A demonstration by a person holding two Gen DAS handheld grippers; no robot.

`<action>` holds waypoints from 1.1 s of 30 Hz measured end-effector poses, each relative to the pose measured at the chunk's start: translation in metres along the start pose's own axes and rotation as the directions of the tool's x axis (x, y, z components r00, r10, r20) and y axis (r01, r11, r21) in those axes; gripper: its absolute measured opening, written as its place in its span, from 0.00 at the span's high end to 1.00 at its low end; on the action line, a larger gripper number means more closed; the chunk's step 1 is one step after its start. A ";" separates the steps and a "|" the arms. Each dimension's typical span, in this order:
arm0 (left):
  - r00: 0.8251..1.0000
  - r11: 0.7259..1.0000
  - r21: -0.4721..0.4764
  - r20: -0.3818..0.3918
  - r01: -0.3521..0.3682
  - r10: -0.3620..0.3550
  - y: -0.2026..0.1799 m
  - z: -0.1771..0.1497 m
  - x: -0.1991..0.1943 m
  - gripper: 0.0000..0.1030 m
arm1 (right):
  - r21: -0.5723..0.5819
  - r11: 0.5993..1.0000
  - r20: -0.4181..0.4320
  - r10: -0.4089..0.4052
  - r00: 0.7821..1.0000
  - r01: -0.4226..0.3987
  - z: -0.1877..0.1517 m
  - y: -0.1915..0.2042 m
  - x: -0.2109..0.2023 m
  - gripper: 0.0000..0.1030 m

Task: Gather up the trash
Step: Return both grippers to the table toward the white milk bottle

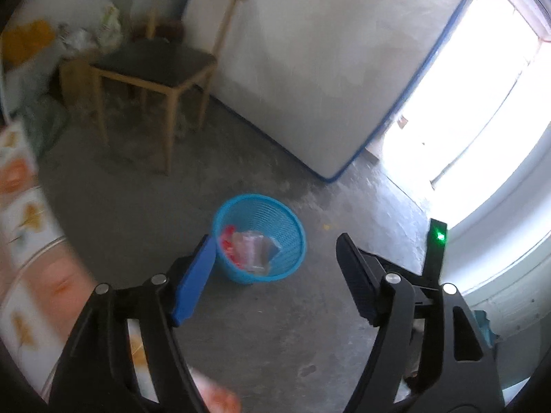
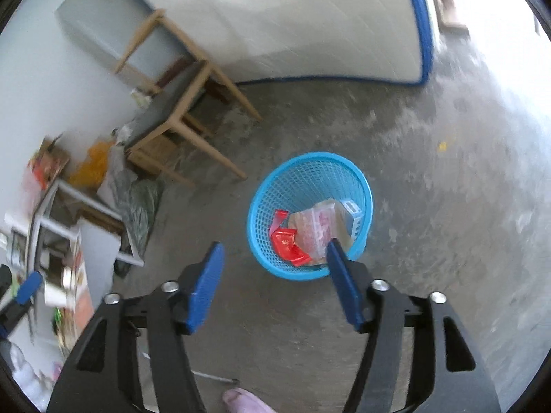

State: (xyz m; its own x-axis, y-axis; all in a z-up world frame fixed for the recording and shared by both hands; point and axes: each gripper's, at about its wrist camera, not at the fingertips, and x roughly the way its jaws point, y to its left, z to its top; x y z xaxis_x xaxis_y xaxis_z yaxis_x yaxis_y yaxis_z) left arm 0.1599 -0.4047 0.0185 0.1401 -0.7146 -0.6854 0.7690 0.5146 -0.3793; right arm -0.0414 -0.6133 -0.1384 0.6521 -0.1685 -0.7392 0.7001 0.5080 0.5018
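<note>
**Right wrist view: both grippers empty over the bin, go find more trash**

Right wrist camera looks down on a bare concrete floor [image 2: 430,206]. A big white mattress [image 2: 292,27] with blue edging leans at 12 o'clock, and a wooden chair [image 2: 179,103] sits at 10 o'clock. The blue mesh bin [image 2: 261,213] is just past centre, with red wrappers [image 2: 287,244], a clear packet [image 2: 315,227] and a small blue-and-white box [image 2: 353,215] already inside.

The right gripper [image 2: 272,265] stands wide with nothing between its blue pads. The left gripper [image 1: 275,265] is the same: spread wide and empty, with the bin just beyond its tips.

My read is that the drop is done, so the next job is the next pickup. I'd lift clear of the rim before swinging away so a finger doesn't tip that light bin. Keep the jaws wide on approach, and come at flat wrappers low from the side.

Hard to make out:
- The clutter [image 2: 69,234] at 8 o'clock is smeared, so I can't tell trash from keepers.
- The flowery surface [image 1: 24,213] at 9 o'clock in the left view is blurred and cut off.
- The doorway [image 1: 482,86] at 2 o'clock is blown out white.
- The bottom layer in the bin is covered.
- A pinkish toe-like shape [image 2: 241,401] at 6 o'clock is clipped by the frame.
</note>
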 end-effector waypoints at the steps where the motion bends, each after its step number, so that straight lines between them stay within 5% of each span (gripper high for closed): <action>1: 1.000 1.000 0.000 0.018 -0.011 0.011 0.003 -0.008 -0.017 0.32 | -0.047 0.999 0.005 -0.008 1.000 0.009 -0.006 0.008 -0.011 0.34; 7: 0.979 0.987 -0.054 0.135 -0.148 0.154 0.032 -0.059 -0.106 0.29 | -0.222 0.975 0.032 -0.010 0.999 0.017 -0.021 0.055 -0.056 0.25; 15: 0.912 0.940 -0.139 0.236 -0.310 0.336 0.073 -0.137 -0.211 0.26 | -0.339 0.911 -0.052 0.233 0.971 -0.237 -0.044 0.159 -0.098 0.21; 17: 0.890 0.924 -0.164 0.253 -0.346 0.378 0.082 -0.156 -0.235 0.26 | -0.362 0.888 -0.095 0.268 0.959 -0.284 -0.053 0.184 -0.100 0.21; 19: 0.850 0.893 -0.198 0.278 -0.405 0.447 0.095 -0.185 -0.262 0.26 | -0.374 0.859 -0.158 0.311 0.937 -0.348 -0.066 0.211 -0.097 0.20; 25: 0.729 0.775 -0.301 0.271 -0.556 0.629 0.123 -0.269 -0.309 0.25 | -0.305 0.793 -0.393 0.400 0.828 -0.528 -0.139 0.296 -0.072 0.16; 30: 0.695 0.719 -0.389 0.230 -0.576 0.681 0.148 -0.316 -0.332 0.25 | -0.196 0.771 -0.612 0.387 0.690 -0.606 -0.224 0.371 -0.044 0.16; 33: 0.680 0.689 -0.428 0.206 -0.584 0.704 0.153 -0.338 -0.351 0.25 | -0.155 0.799 -0.691 0.333 0.642 -0.581 -0.265 0.408 -0.031 0.16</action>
State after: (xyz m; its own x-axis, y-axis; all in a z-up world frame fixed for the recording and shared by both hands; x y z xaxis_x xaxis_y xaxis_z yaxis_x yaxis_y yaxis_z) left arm 0.0174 0.0848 -0.0087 0.7651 -0.2210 -0.6048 0.1810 0.9752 -0.1274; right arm 0.1464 -0.1772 -0.0296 0.4506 0.6448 -0.6175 0.1351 0.6344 0.7611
